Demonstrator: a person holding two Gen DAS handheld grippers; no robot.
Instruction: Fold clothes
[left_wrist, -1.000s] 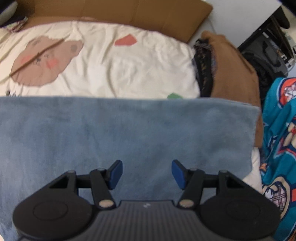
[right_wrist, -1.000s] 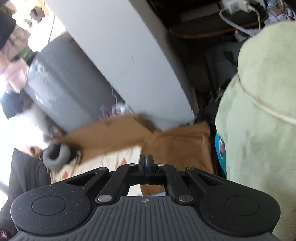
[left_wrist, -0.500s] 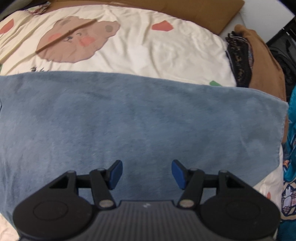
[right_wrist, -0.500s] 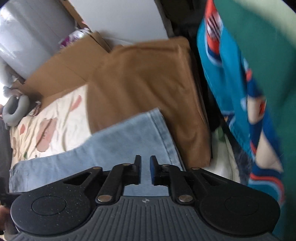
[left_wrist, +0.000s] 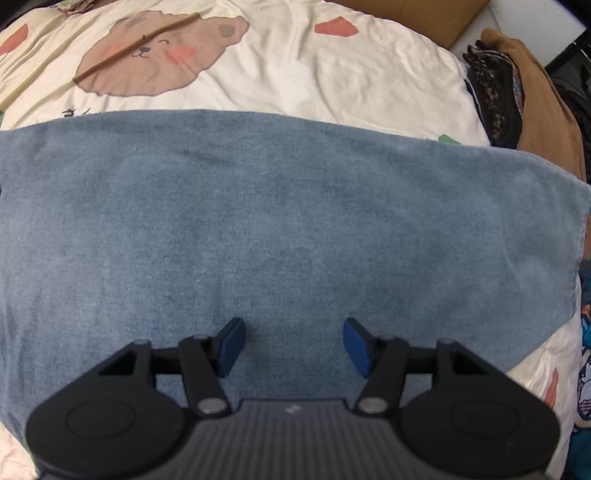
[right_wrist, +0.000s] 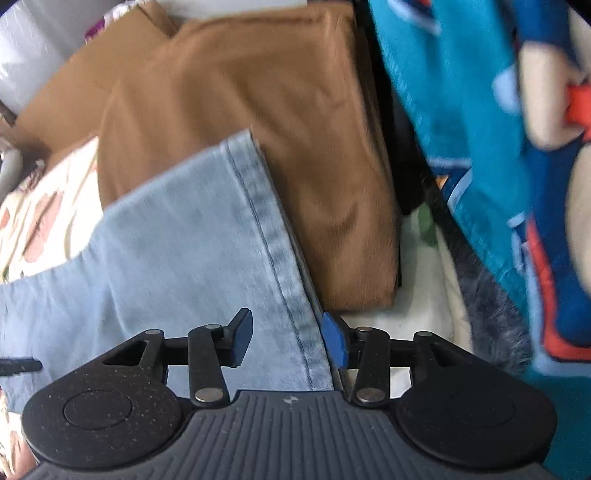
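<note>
Both units alike: left gripper (left_wrist: 294, 345) and right gripper (right_wrist: 287, 338) had black linkage arms w/ silver pivot screws, round black side discs, ribbed grey housing w/ small white mark, blue pads (left_wrist: 232, 346).

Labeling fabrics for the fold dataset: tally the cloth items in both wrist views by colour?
Blue denim garment: 1
Brown folded cloth: 1
Cream bear-print sheet: 1
Teal cartoon-print fabric: 1
Dark patterned cloth: 1
Total: 5

You have lots of flat room over the blue jeans (left_wrist: 288, 221) and the bear sheet (left_wrist: 332, 74) beyond them. On the right, the brown cushion (right_wrist: 258, 129) and the teal blanket (right_wrist: 461, 110) block you.
</note>
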